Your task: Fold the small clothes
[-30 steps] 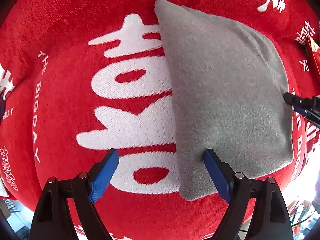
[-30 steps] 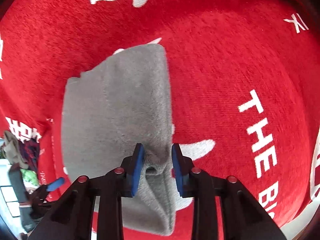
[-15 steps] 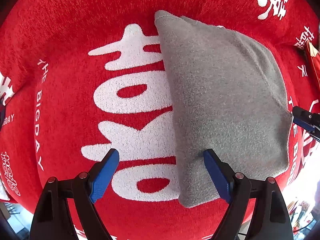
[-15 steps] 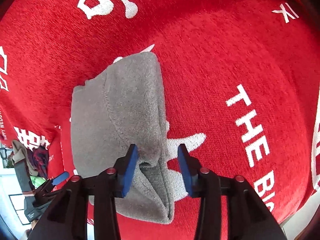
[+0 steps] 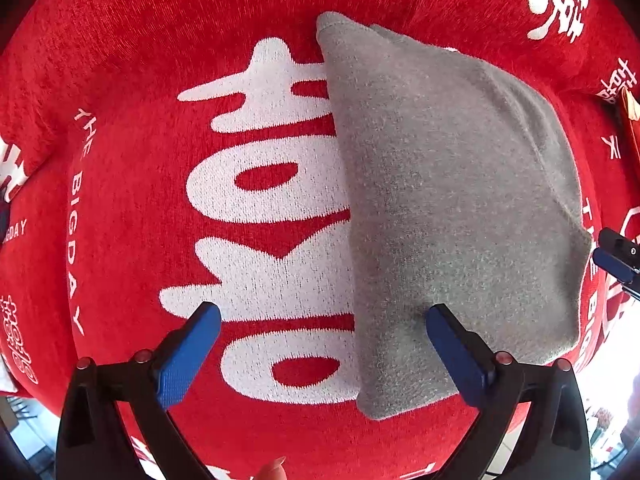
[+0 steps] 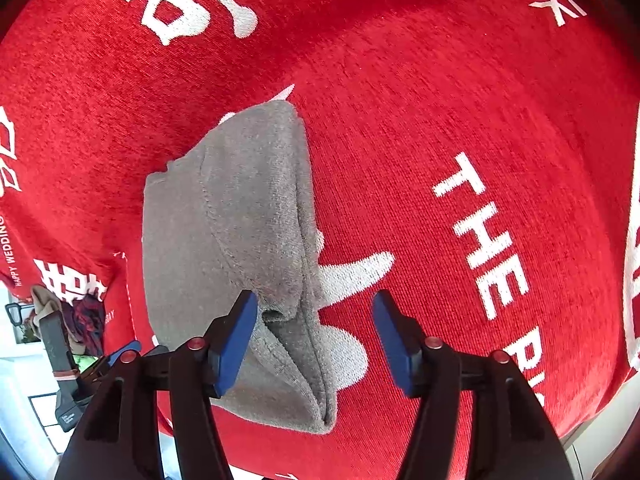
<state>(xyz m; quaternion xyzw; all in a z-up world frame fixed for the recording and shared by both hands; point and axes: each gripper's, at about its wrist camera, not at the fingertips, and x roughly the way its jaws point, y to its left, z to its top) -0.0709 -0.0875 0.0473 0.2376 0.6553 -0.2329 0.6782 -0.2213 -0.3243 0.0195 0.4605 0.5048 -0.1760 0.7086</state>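
Left tongs (image 5: 320, 328) first: we see both blue pads spread wide apart, gripping nothing. The gray garment (image 5: 448, 208) lies folded flat on the red blanket (image 5: 120, 128), which covers the surface. The garment's long folded edge runs up between the pads, and the right pad sits over its near corner; we cannot tell if it touches. The left pad is over the blanket's white lettering, well off the cloth. We judge these tongs are spread so as to straddle that edge for a next fold or a press. At the far right rim we see the right tongs' tips (image 5: 618, 258) just beside the garment's right corner.

Right wrist view: right tongs (image 6: 312, 332) are apart too, empty. The garment's (image 6: 224, 240) layered edge lies between the pads, closer to the left pad, touching or nearly so. Stacked layers show there, so we judge the fold already laid and the cloth let go. The left tongs (image 6: 120, 354) peek in low left.
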